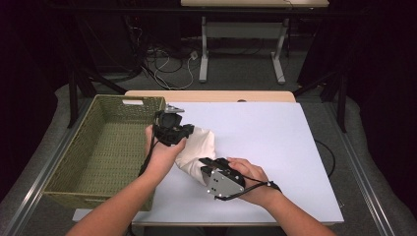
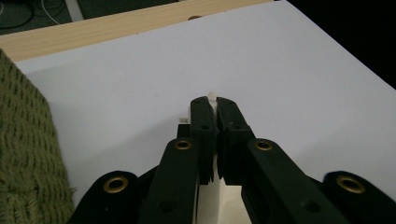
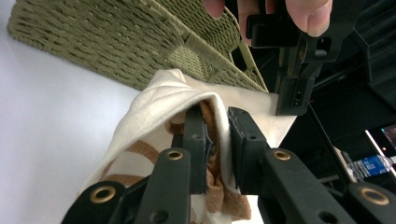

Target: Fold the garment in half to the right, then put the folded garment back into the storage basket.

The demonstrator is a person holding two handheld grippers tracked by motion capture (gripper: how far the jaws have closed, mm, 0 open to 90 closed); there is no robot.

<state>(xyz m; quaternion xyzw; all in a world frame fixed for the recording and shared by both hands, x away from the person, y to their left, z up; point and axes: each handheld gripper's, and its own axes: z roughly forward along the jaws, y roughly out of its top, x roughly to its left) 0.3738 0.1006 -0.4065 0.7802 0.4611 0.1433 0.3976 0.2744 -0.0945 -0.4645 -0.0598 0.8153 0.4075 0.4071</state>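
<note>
Basket point(image 1: 105, 147) left; bare table point(image 1: 275, 142) right.

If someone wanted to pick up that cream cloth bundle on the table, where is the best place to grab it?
Probably at its two ends, as now: the left hand-held gripper pinches the edge nearest the basket, the right hand-held gripper the near end of the cream cloth. It is soft and bunched, so thin folded edges suit narrow jaws and stop sagging.

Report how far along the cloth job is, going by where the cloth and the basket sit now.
Done: both grippers are clamped on the cream cloth, the left gripper on a thin edge, the right gripper on a thicker fold with brown lining. In hand: the cloth hangs bunched between them beside the green woven basket. Left: likely lifting it into the basket, which looks empty so far.
</note>
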